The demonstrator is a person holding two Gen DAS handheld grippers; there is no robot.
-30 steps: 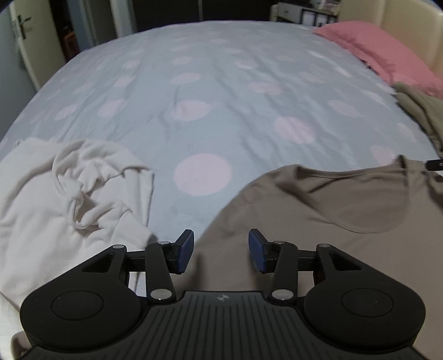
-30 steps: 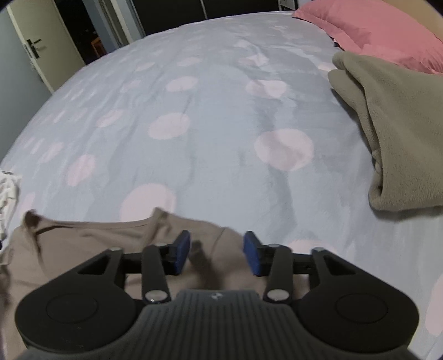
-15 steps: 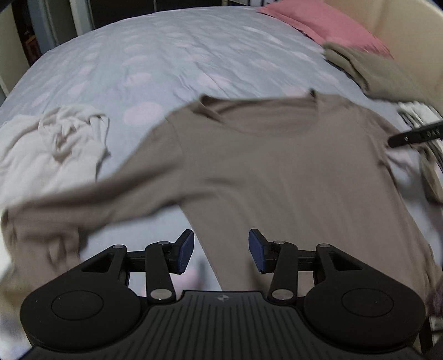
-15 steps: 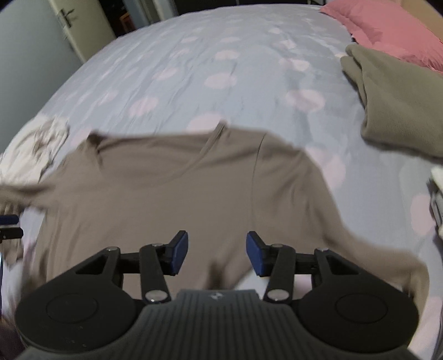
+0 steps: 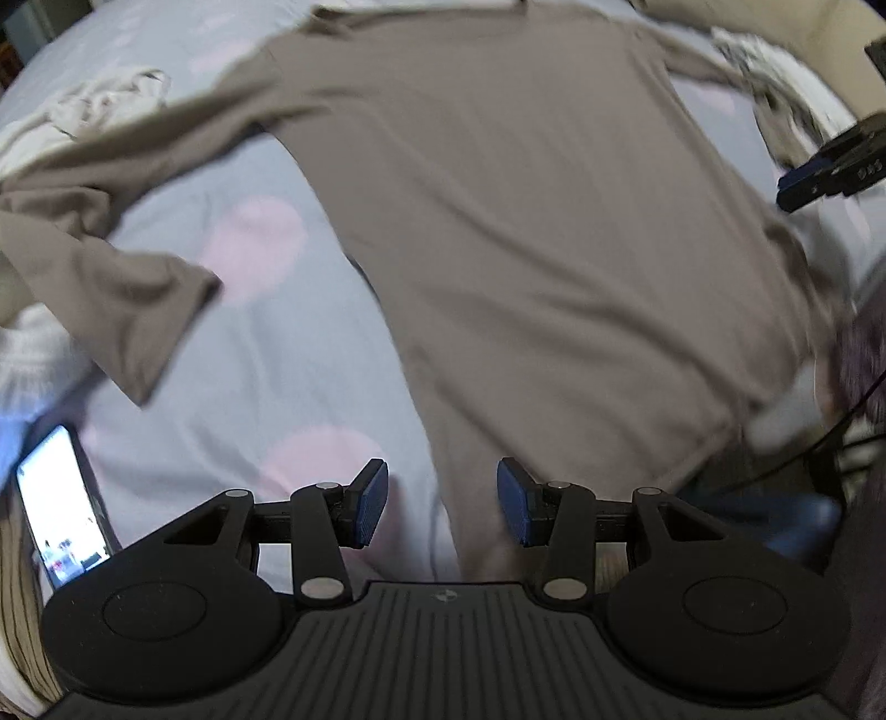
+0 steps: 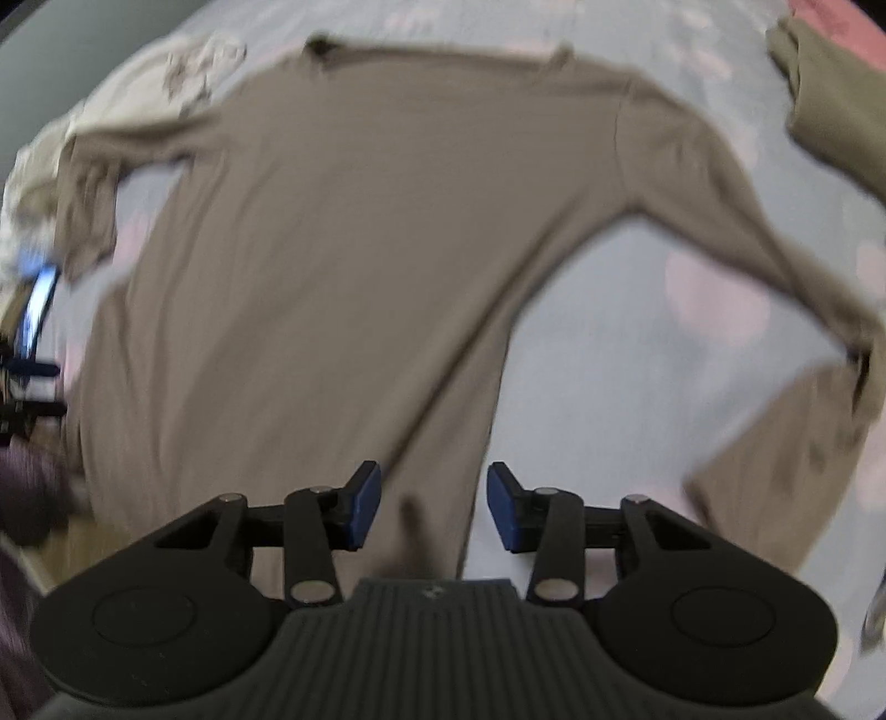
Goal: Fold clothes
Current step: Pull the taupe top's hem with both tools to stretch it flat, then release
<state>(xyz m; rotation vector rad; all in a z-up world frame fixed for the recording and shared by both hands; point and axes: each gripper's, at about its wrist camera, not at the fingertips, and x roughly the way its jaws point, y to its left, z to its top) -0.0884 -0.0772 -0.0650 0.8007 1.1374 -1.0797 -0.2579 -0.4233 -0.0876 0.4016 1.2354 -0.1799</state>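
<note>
A brown long-sleeved shirt [image 5: 526, 221] lies spread flat on the dotted bedcover [image 5: 260, 387], collar far, hem near. My left gripper [image 5: 443, 498] hovers open over the shirt's near left hem corner, nothing pinched between its blue pads. In the right wrist view the same shirt [image 6: 332, 249] fills the frame. My right gripper [image 6: 433, 507] hangs over the near right hem edge; its jaws are closing, with the cloth lying below them and not gripped. The left sleeve [image 5: 127, 288] is bent back on itself, and the right sleeve [image 6: 775, 443] folds down at the right.
A lit phone [image 5: 55, 509] lies at the near left edge. A crumpled cream garment [image 5: 94, 105] sits far left. A folded olive garment [image 6: 830, 94] and a pink pillow [image 6: 841, 22] are far right. A dark cable [image 5: 803, 454] runs near the bed's edge.
Both grippers have drawn back from the collar to the hem, tilting more steeply down, and the whole shirt now shows spread out. The right jaws have narrowed a little.
</note>
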